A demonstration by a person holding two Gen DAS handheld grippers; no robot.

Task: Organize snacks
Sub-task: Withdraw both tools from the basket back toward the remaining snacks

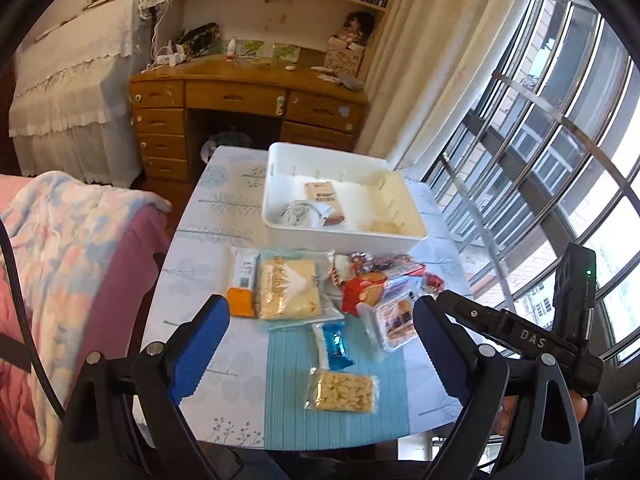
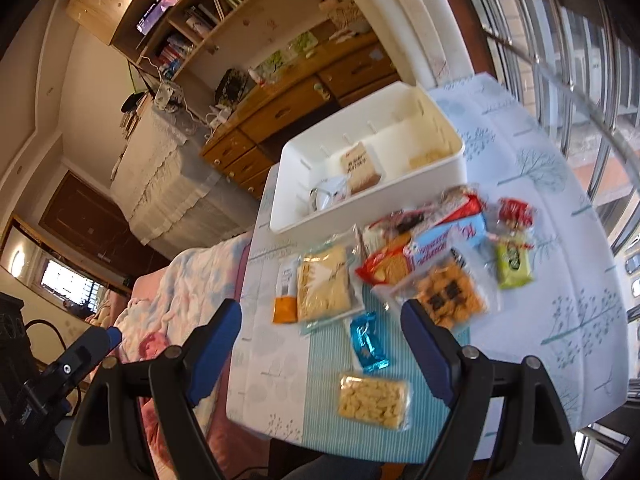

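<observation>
1. Looking through the left wrist view: the left gripper hangs above the near table edge, jaws wide apart and holding nothing. A blue foil bar lies between its fingers; a clear puffed-snack pack lies nearer. A large yellow cracker bag sits ahead, with the white bin beyond it, a brown packet inside.
2. Right wrist view: the right gripper is likewise spread and empty. The blue foil bar lies between its fingers, the puffed-snack pack nearer. A checkered biscuit pack touches the right finger's tip; a green packet lies further right. The white bin stands beyond.
</observation>
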